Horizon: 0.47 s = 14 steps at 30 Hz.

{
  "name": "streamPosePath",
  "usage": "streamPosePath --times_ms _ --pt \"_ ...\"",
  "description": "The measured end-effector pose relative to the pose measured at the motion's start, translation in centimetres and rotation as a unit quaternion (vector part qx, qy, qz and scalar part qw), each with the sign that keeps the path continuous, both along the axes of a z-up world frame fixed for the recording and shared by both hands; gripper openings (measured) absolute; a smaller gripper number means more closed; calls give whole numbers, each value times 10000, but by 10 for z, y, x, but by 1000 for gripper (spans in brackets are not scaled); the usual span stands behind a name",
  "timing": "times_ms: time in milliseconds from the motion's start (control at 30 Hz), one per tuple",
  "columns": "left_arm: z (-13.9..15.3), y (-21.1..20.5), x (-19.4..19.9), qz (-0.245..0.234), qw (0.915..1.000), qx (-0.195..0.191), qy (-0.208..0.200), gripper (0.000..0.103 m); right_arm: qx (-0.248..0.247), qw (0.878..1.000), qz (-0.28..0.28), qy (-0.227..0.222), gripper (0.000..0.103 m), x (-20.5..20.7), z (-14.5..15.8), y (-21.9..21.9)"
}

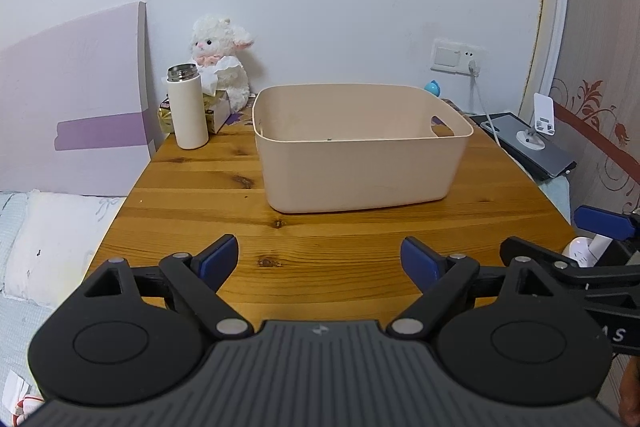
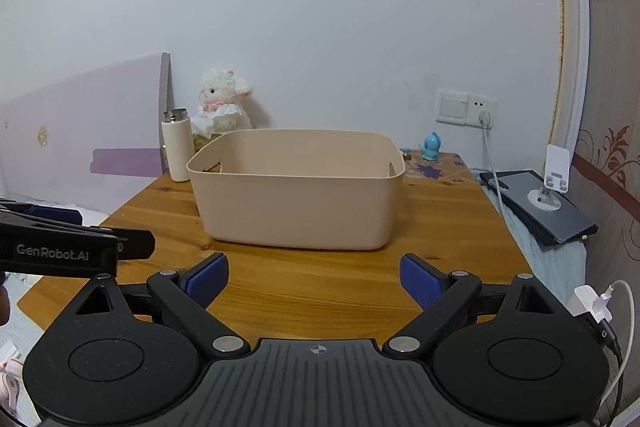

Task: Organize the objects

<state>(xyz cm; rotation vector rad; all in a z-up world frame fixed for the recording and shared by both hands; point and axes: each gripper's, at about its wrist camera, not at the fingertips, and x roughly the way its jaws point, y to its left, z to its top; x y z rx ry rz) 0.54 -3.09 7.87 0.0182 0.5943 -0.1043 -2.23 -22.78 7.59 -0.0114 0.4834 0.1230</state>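
A beige plastic bin [image 1: 360, 163] with cut-out handles stands on the wooden table [image 1: 192, 195]; it also shows in the right wrist view [image 2: 296, 203]. A white bottle [image 1: 187, 107] with a steel rim, a white plush lamb [image 1: 222, 61] and a small blue toy figure [image 2: 433, 146] stand at the table's back. My left gripper [image 1: 320, 261] is open and empty, short of the bin. My right gripper [image 2: 314, 281] is open and empty, also short of the bin. The right gripper shows at the right edge of the left wrist view [image 1: 592, 243].
A gold tissue box [image 1: 216, 109] sits behind the bottle. A dark tablet with a white phone stand [image 2: 556, 195] lies right of the table. A wall socket with a plugged cable [image 2: 486, 117] is behind. A bed with a white pillow [image 1: 52, 243] lies to the left.
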Motion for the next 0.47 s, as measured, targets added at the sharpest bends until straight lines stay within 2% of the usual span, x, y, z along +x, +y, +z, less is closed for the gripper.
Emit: streamPosePath --times_ms 467 --pt "2 -3 -7 -135 9999 -22 10 89 -45 10000 -39 -40 95 -4 4 -2"
